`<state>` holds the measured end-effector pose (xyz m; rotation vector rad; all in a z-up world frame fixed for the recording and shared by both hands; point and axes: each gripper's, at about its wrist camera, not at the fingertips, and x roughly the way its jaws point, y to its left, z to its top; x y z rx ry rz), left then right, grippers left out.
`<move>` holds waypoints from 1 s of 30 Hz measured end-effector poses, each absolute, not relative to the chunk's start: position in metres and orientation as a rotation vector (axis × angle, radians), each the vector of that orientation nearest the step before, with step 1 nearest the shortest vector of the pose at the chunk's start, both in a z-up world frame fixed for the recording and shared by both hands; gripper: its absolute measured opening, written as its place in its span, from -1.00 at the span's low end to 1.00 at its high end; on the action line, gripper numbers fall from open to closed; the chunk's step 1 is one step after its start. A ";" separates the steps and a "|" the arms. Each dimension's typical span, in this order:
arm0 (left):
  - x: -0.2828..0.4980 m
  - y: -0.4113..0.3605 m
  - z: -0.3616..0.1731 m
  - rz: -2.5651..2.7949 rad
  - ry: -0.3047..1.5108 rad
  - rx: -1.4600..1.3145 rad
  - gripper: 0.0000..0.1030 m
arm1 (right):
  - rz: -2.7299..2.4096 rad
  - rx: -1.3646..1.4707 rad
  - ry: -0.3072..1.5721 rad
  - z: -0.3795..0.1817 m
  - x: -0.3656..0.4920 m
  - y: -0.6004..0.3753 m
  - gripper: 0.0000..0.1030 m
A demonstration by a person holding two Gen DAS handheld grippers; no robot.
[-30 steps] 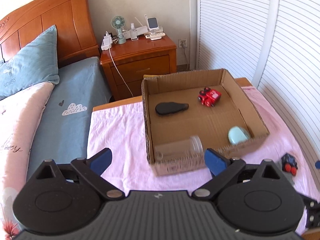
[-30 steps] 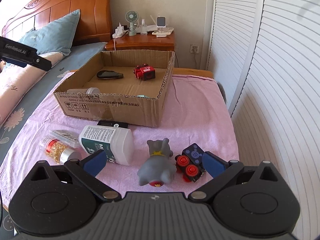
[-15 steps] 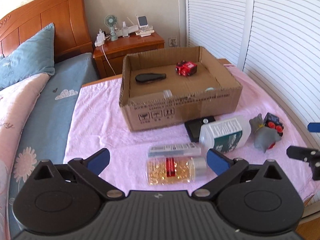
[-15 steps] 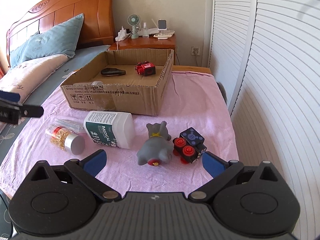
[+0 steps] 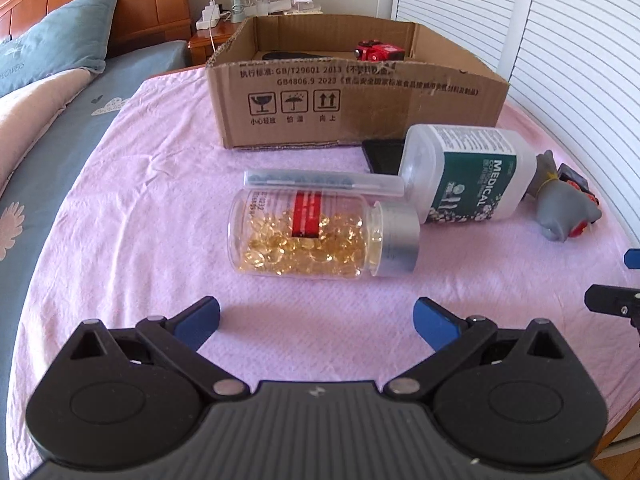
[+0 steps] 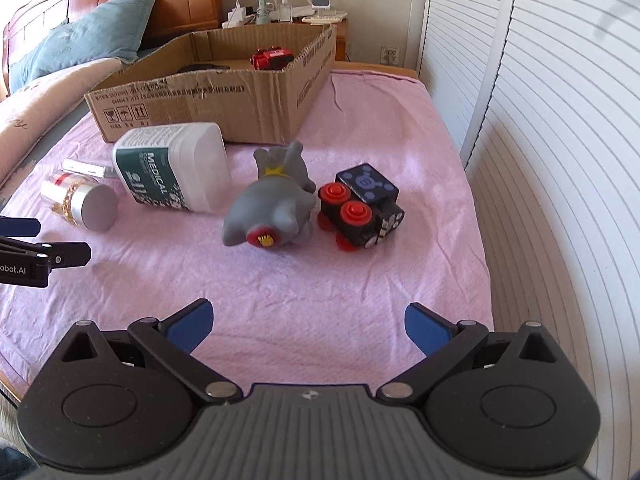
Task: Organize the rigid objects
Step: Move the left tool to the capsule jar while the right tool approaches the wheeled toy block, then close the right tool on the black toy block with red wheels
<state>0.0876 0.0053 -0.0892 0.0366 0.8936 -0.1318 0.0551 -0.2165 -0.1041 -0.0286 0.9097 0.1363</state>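
Note:
A cardboard box (image 5: 352, 108) (image 6: 224, 100) stands on the pink cloth and holds a red toy car (image 5: 378, 50) (image 6: 272, 58) and a black flat object (image 5: 296, 55). In front of it lie a clear capsule bottle (image 5: 320, 236) (image 6: 78, 202), a clear slim case (image 5: 320, 180), a white medical bottle (image 5: 468, 174) (image 6: 172, 168), a black flat item (image 5: 384, 152), a grey toy animal (image 6: 272, 204) (image 5: 560, 208) and a black toy with red wheels (image 6: 360, 210). My left gripper (image 5: 316, 320) is open and empty, just short of the capsule bottle. My right gripper (image 6: 308, 322) is open and empty, short of the grey toy.
A bed with a blue pillow (image 5: 60, 40) and wooden headboard lies to the left. A nightstand (image 6: 288, 16) with a fan stands behind the box. White slatted doors (image 6: 540, 120) run along the right. The cloth's near edge is below both grippers.
My left gripper has pulled back from over the box and come down low in front of the capsule bottle. My right gripper has drawn back a little from the toys.

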 end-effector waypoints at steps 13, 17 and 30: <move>0.091 0.003 -0.092 -0.104 0.857 0.024 1.00 | 0.190 -0.106 0.884 -0.115 0.065 -0.217 1.00; 0.093 0.002 -0.092 -0.088 0.849 0.017 1.00 | 0.199 -0.106 0.839 -0.118 0.059 -0.219 1.00; 0.094 0.002 -0.093 -0.086 0.837 0.015 1.00 | 0.296 -0.199 0.845 -0.108 0.100 -0.248 1.00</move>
